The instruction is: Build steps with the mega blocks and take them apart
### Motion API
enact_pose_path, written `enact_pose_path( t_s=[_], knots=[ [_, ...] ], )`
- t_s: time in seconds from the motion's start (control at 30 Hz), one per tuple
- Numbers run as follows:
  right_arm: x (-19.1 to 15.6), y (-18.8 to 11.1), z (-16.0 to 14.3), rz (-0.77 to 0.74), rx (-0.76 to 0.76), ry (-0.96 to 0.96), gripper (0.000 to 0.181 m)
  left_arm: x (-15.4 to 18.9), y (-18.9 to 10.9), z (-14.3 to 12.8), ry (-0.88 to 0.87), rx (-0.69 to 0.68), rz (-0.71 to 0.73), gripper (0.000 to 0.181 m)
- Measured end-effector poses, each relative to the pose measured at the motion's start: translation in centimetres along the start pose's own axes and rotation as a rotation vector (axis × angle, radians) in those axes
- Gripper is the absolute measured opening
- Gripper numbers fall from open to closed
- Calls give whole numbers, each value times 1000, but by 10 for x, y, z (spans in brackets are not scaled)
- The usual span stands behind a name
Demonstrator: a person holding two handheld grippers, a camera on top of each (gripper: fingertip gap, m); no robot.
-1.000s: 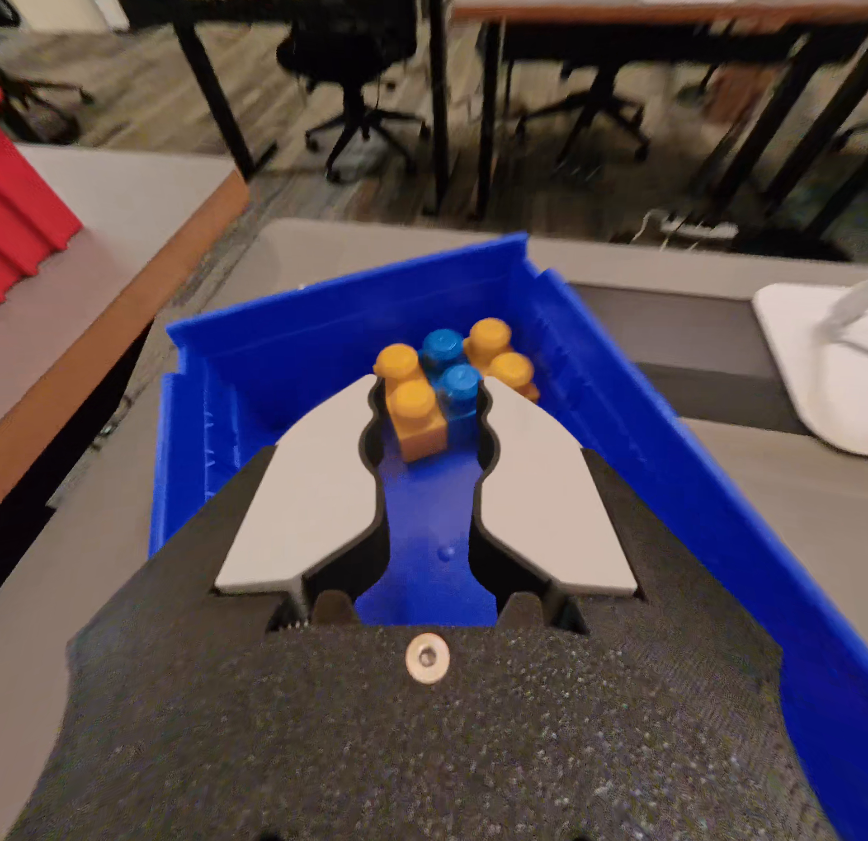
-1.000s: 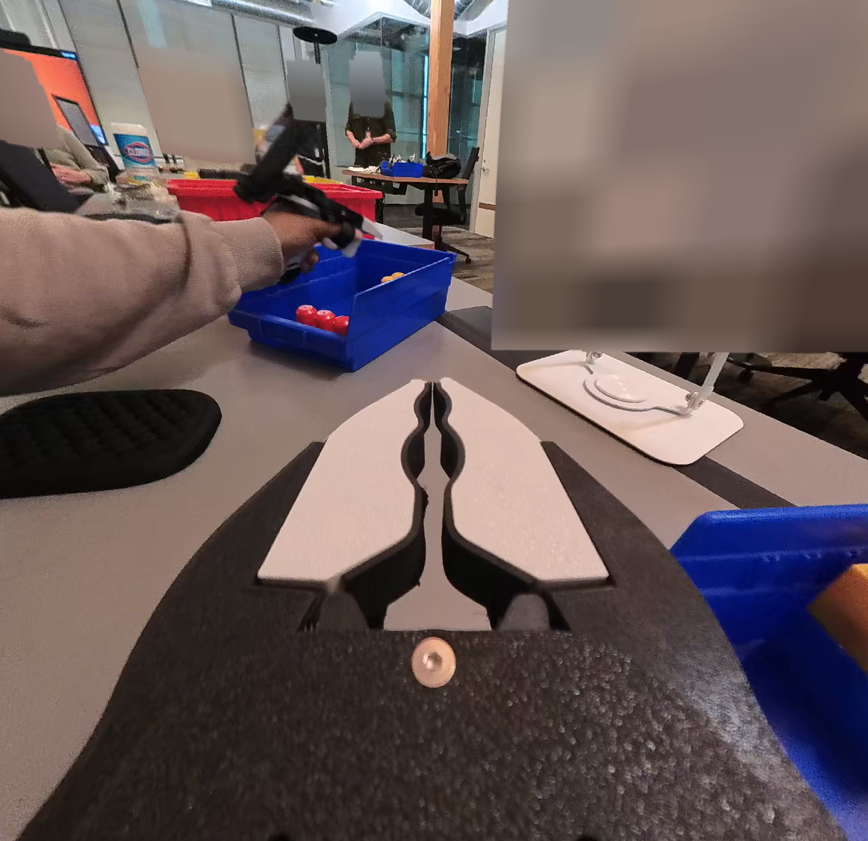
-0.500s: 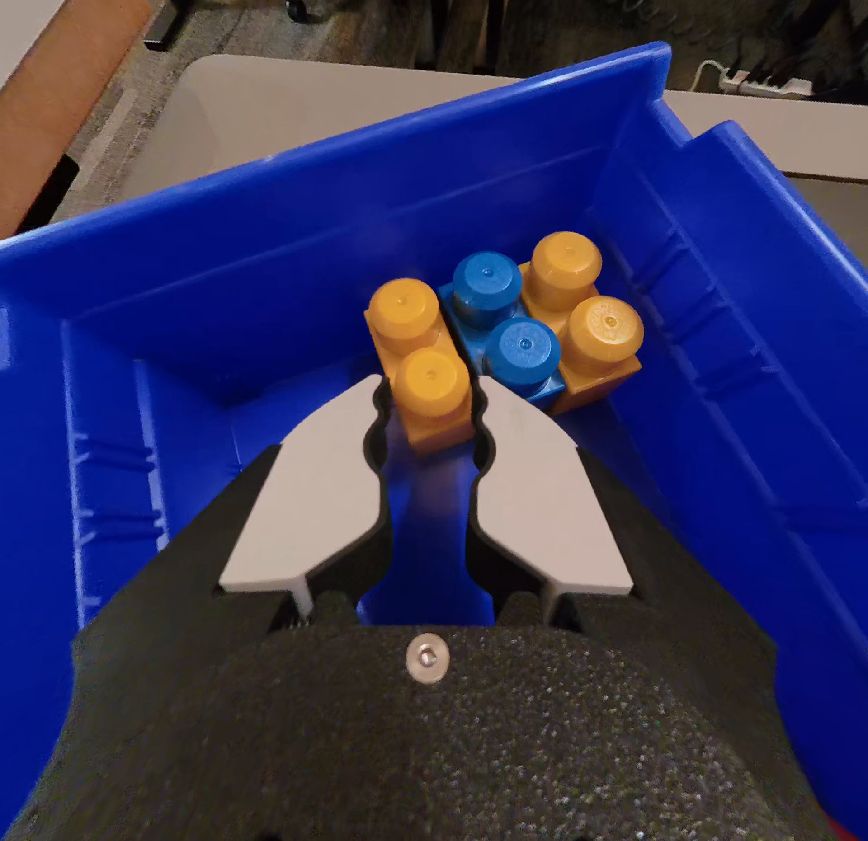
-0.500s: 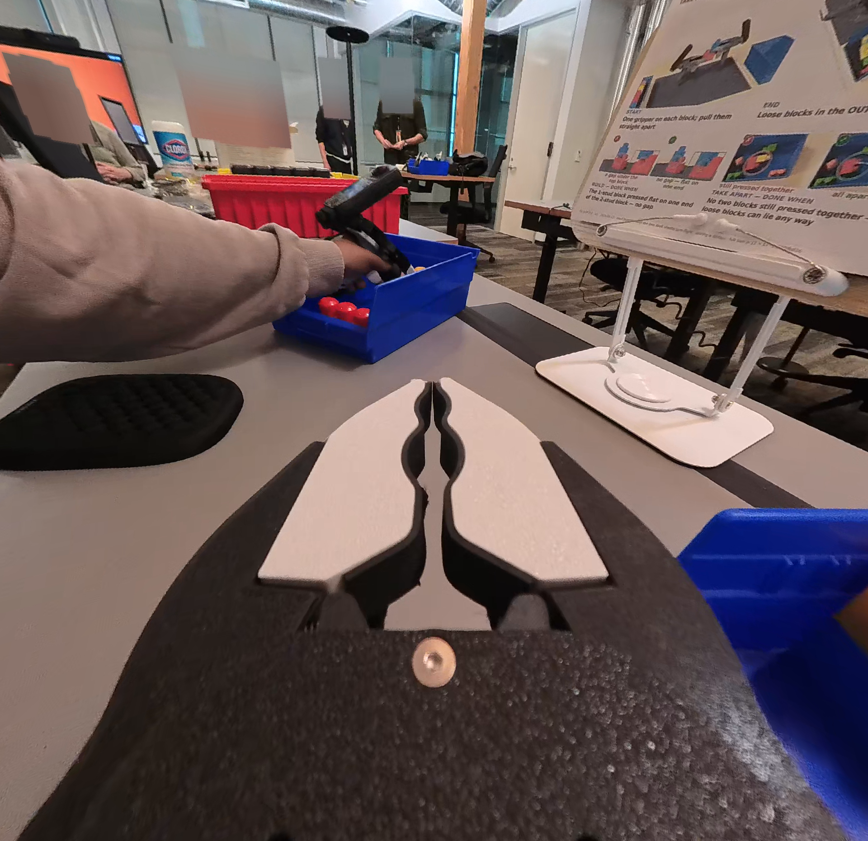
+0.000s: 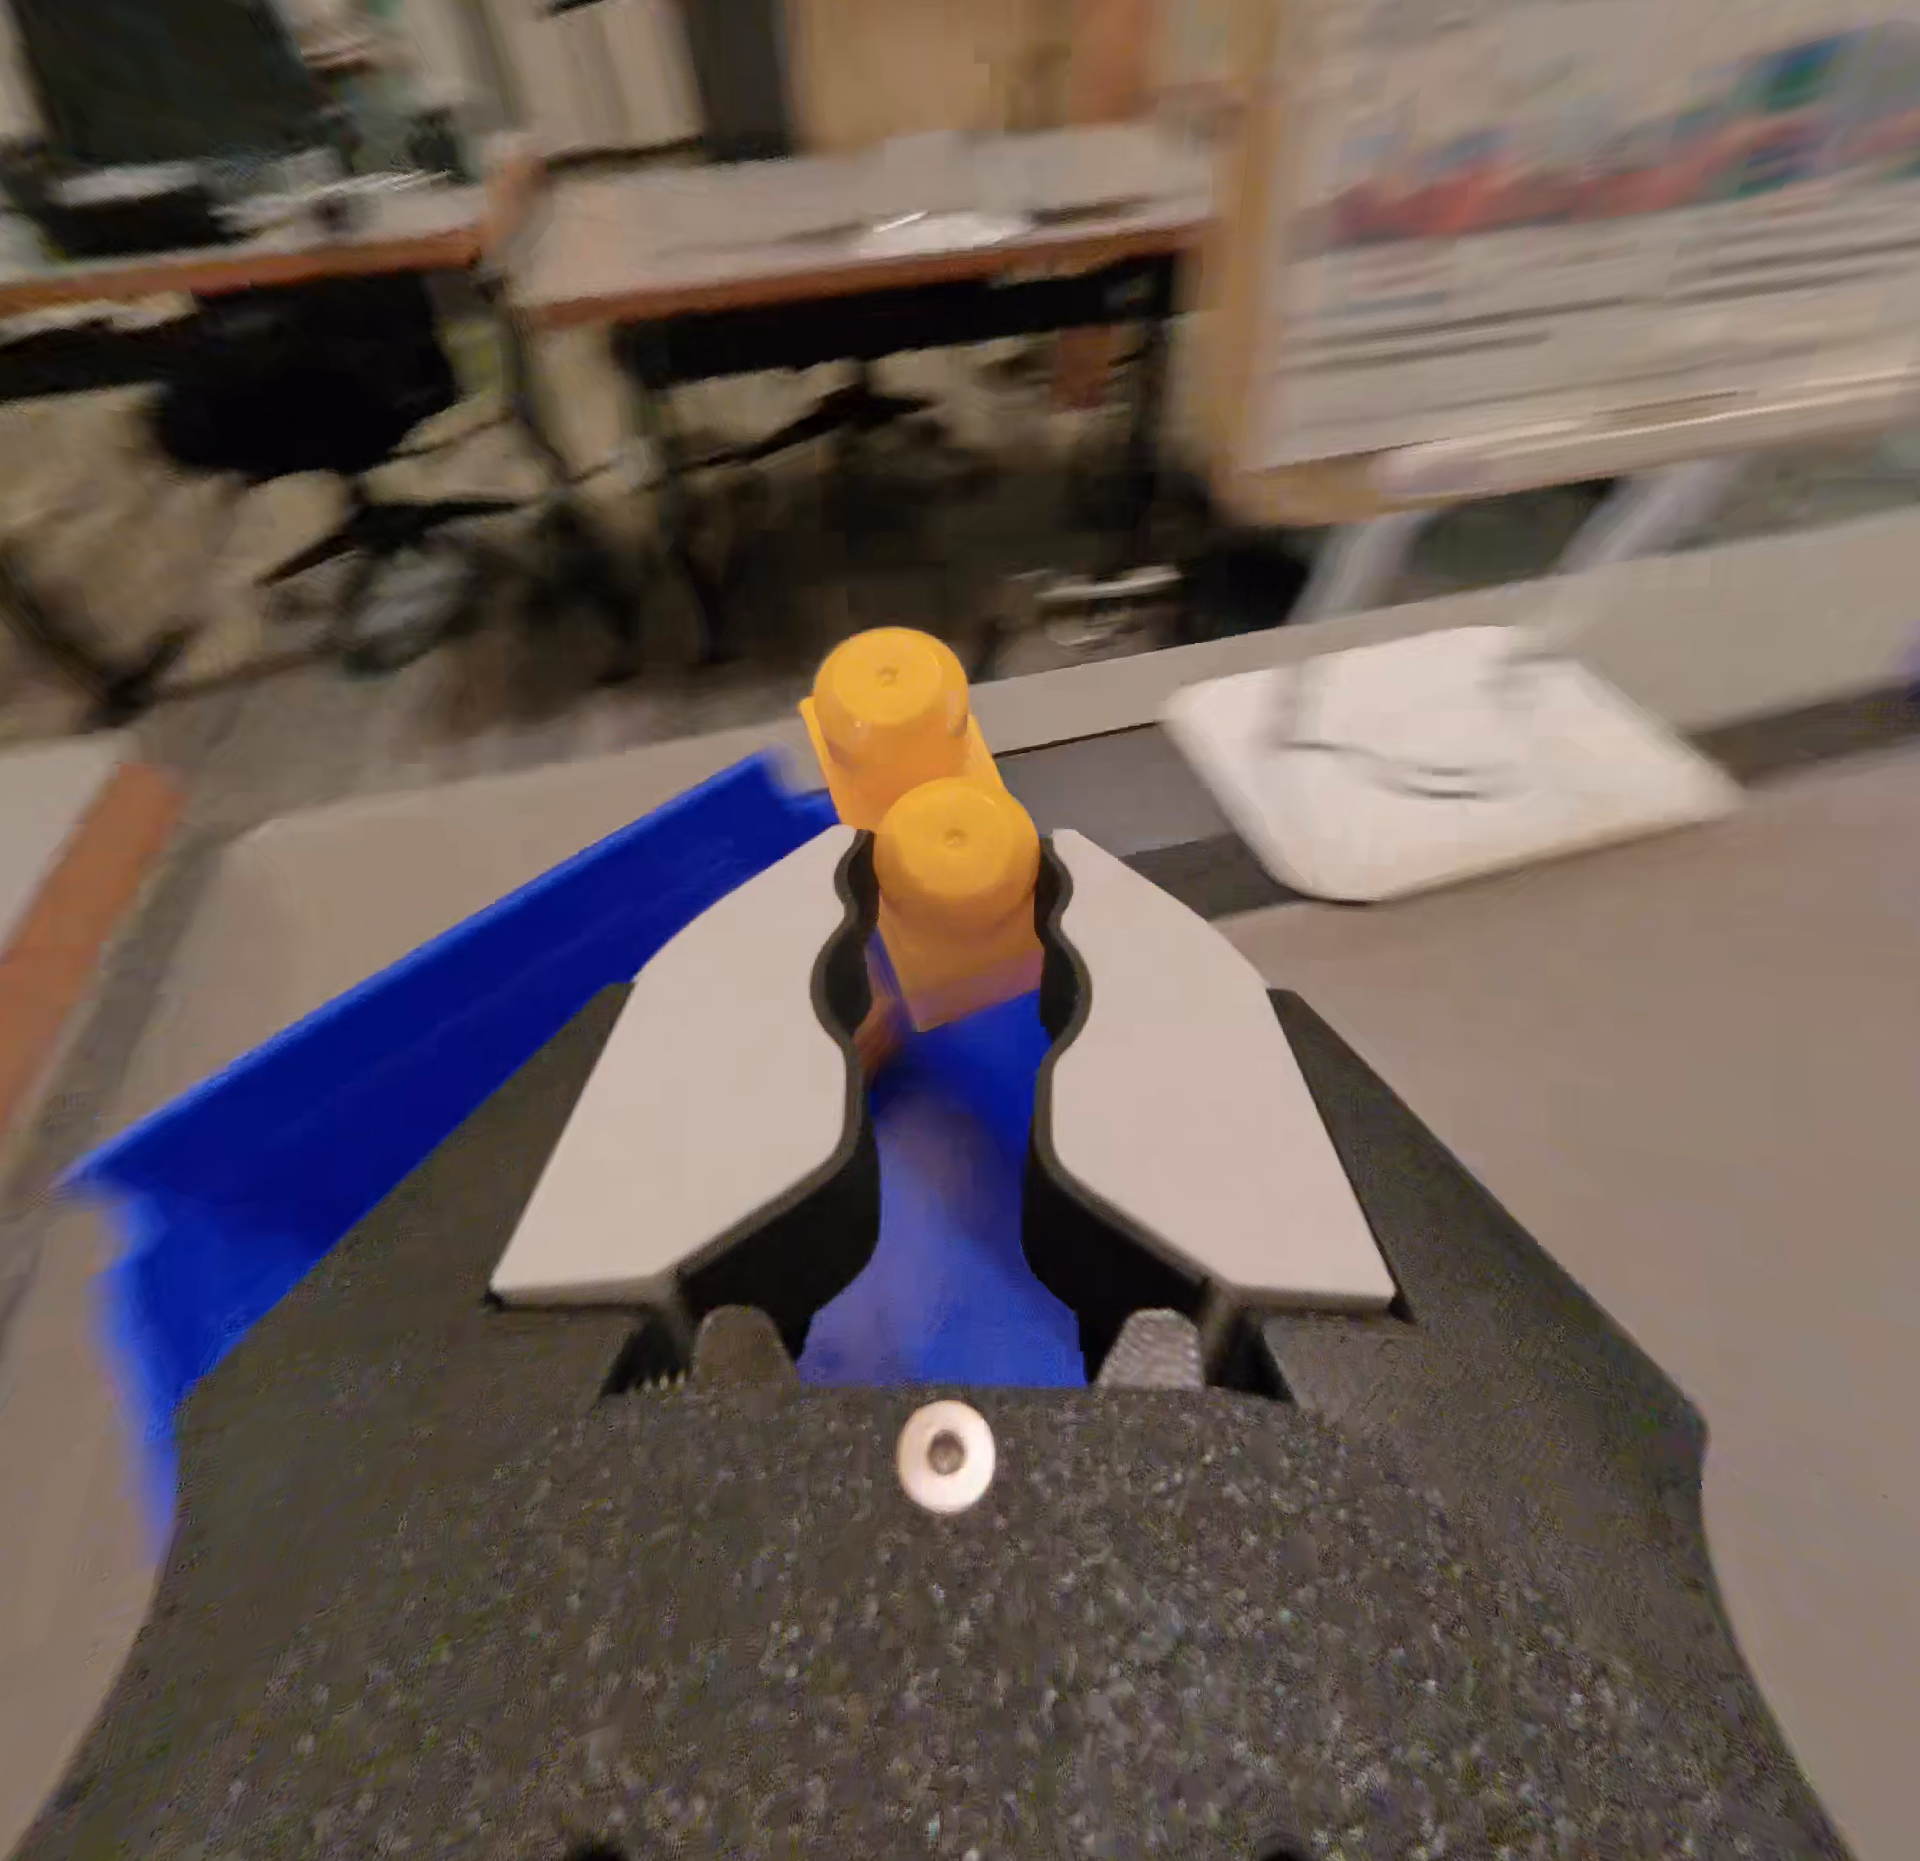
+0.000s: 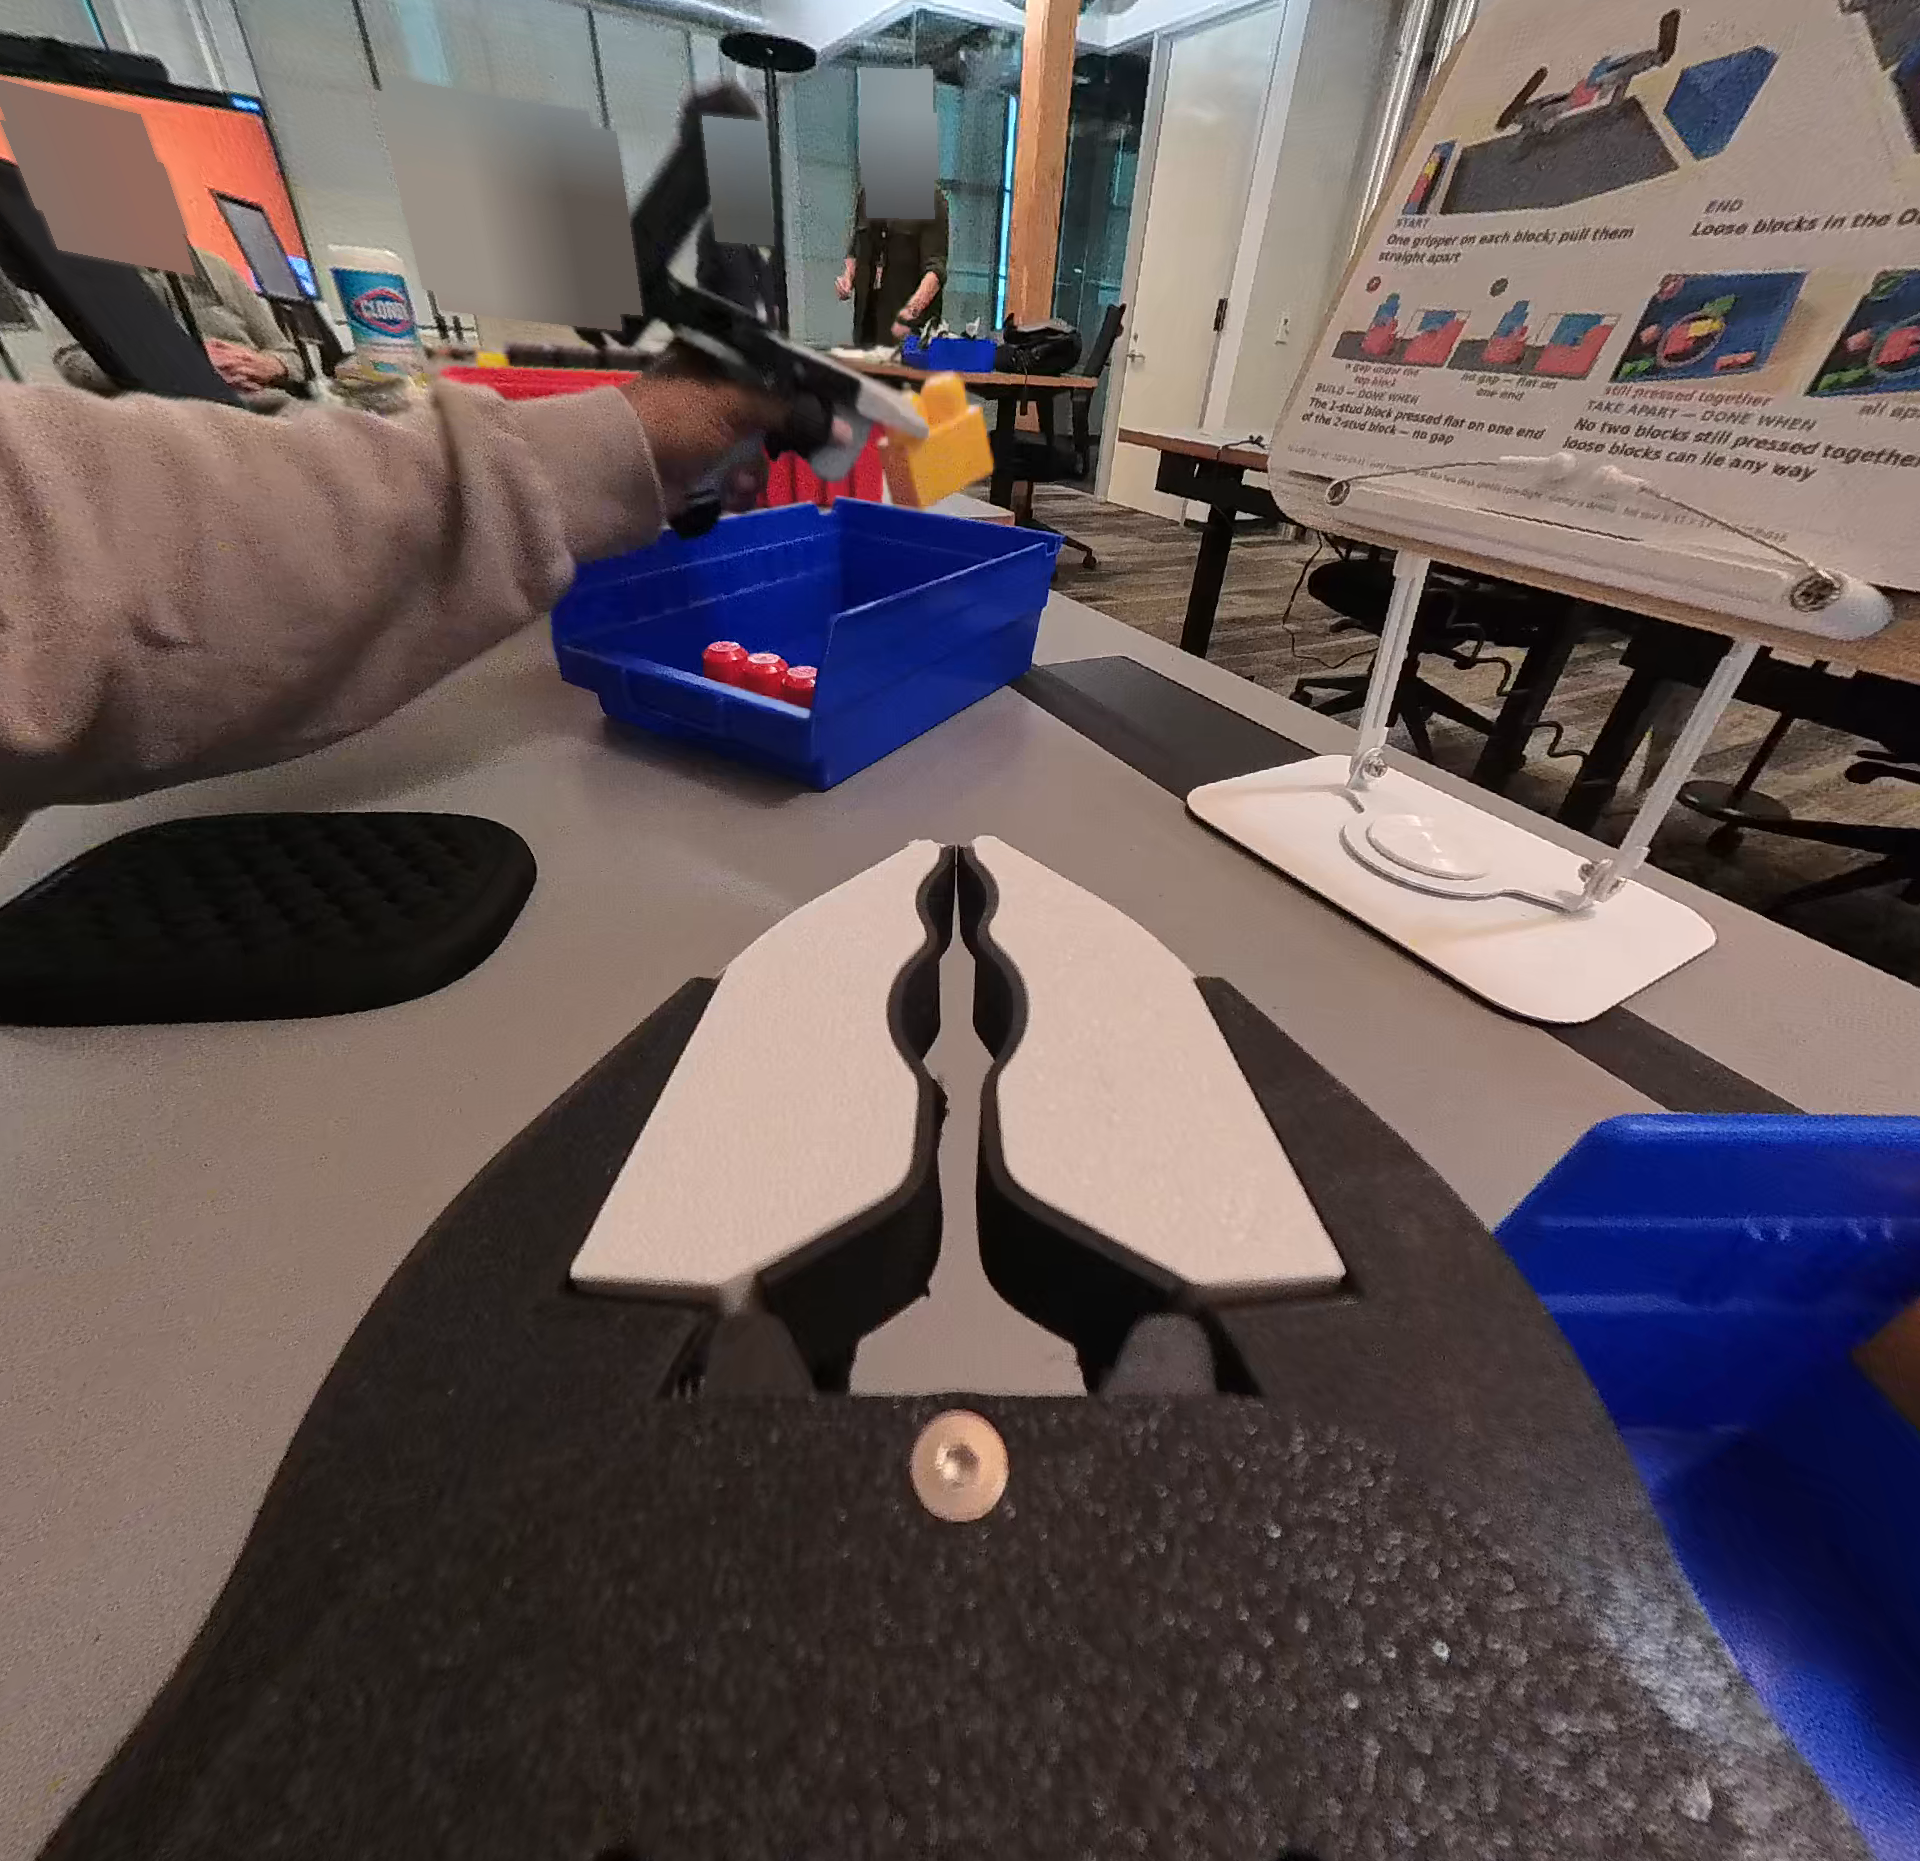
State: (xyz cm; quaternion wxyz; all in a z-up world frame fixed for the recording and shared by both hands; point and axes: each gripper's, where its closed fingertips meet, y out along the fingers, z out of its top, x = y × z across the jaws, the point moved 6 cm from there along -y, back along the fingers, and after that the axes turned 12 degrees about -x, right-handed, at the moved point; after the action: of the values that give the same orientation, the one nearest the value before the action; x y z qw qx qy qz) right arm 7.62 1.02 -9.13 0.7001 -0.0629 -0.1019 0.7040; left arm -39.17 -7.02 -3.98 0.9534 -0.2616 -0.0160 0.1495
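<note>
My left gripper [image 5: 948, 876] is shut on an orange two-stud block [image 5: 920, 824] and holds it in the air above the blue bin [image 5: 416, 1011]. The right wrist view shows the same gripper [image 6: 883, 429] with the orange block [image 6: 935, 450] raised over that bin [image 6: 914, 648]. A red block [image 6: 761, 670] with three studs lies inside the bin. My right gripper [image 6: 956, 861] is shut and empty, low over the grey table [image 6: 312, 1136]. The other blocks in the bin are hidden.
A black textured mat [image 6: 249, 912] lies on the table at the left. A white stand [image 6: 1444, 876] holds an instruction board [image 6: 1662, 253] at the right. A second blue bin [image 6: 1745, 1323] sits at my right. A sleeved arm [image 6: 291, 564] reaches across. The grippers' ends are close to 40 cm from one another.
My left gripper closed on the orange block and lifted it out of the bin, leaving the blue and other orange block behind. The right gripper stayed still and shut.
</note>
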Motion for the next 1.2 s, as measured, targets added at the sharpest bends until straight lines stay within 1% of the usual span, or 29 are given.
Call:
enact_pose_path(
  t_s=[0.07, 0.13, 0.2, 0.27, 0.33, 0.43, 0.5, 0.57, 0.7, 0.8, 0.87, 0.93, 1.0, 1.07, 1.13, 1.2],
  knots=[
    [1, -1, 0, -5, 1, 0, 0, 53, -26, 10, 130, 72, -245, 30],
    [2, -2, -1, -12, 2, 5, 0, 109, -50, 6, 282, 94, -458, 30],
    [5, -2, -1, -26, 4, 10, 0, 164, -71, -10, 406, 101, -677, 30],
    [6, -3, -2, -34, 5, 16, 0, 212, -86, -34, 512, 81, -859, 30],
    [7, -4, -2, -41, 9, 21, 0, 254, -95, -62, 606, 40, -1000, 30],
    [8, -5, -2, -52, 9, 22, 0, 306, -102, -104, 721, -30, -1161, 30],
    [9, -5, -3, -57, 6, 25, 0, 333, -105, -127, 761, -64, -1254, 29],
    [10, -5, -4, -60, 2, 26, 0, 353, -105, -145, 807, -87, -1305, 29],
    [11, -6, -5, -59, 2, 27, 0, 375, -101, -169, 878, -135, -1358, 29],
    [10, -6, -5, -56, 1, 25, 0, 379, -95, -179, 916, -144, -1348, 29],
    [10, -6, -5, -55, 0, 24, 0, 379, -93, -181, 923, -127, -1342, 29],
    [11, -6, -5, -54, -1, 24, 0, 378, -92, -180, 923, -131, -1315, 46],
    [11, -6, -5, -54, 0, 23, 0, 372, -94, -172, 894, -129, -1295, 55],
    [11, -7, -4, -56, 2, 23, 0, 357, -96, -153, 840, -73, -1232, 54],
    [11, -8, -4, -57, 7, 24, 0, 327, -95, -126, 750, -8, -1115, 51],
    [12, -9, -3, -55, 10, 28, 0, 285, -90, -99, 659, 30, -945, 49]
  ],
)
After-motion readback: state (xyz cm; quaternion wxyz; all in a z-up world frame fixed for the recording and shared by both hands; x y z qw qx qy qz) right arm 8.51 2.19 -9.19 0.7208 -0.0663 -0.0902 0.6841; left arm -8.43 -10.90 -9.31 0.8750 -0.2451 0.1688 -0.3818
